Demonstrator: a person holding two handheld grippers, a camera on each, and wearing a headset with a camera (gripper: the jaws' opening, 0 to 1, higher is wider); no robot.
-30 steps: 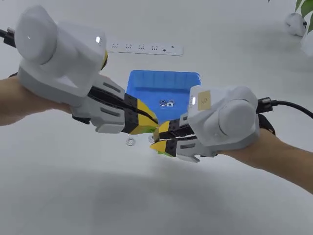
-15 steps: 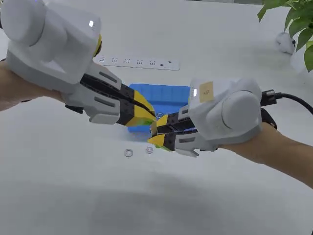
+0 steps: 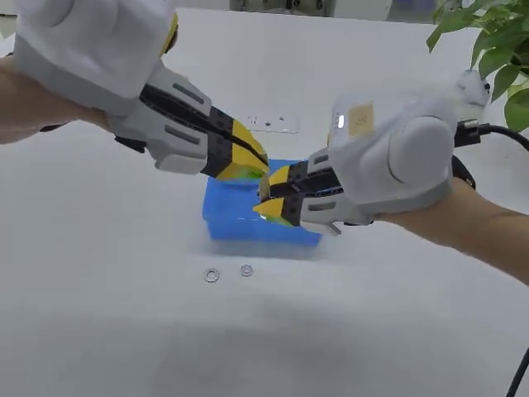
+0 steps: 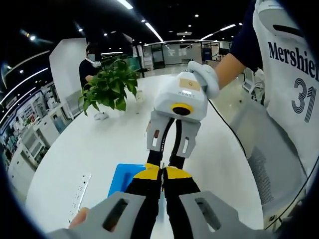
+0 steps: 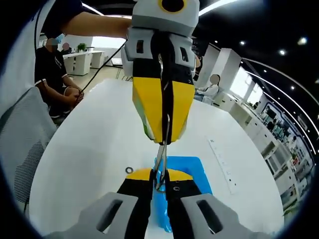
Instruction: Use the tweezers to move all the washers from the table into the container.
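Observation:
Thin metal tweezers [image 5: 162, 152] run between my two grippers, which meet tip to tip over the blue container [image 3: 240, 225]. The left gripper [image 3: 254, 170] comes in from the upper left and is shut on one end of the tweezers. The right gripper [image 3: 263, 208] comes in from the right and is shut on the other end [image 5: 158, 183]. Two small washers [image 3: 212, 275] [image 3: 246, 270] lie on the white table in front of the container. In the right gripper view a washer [image 5: 129, 170] lies left of the container [image 5: 187, 174].
A white power strip [image 3: 273, 124] lies behind the container. A potted plant [image 3: 488, 41] stands at the far right corner. A black cable [image 3: 504, 132] trails from the right gripper. People sit at the room's edge in the right gripper view.
Both grippers, still tip to tip, have moved away from the two washers to a spot over the container. The washers lie where they were. The head camera has shifted.

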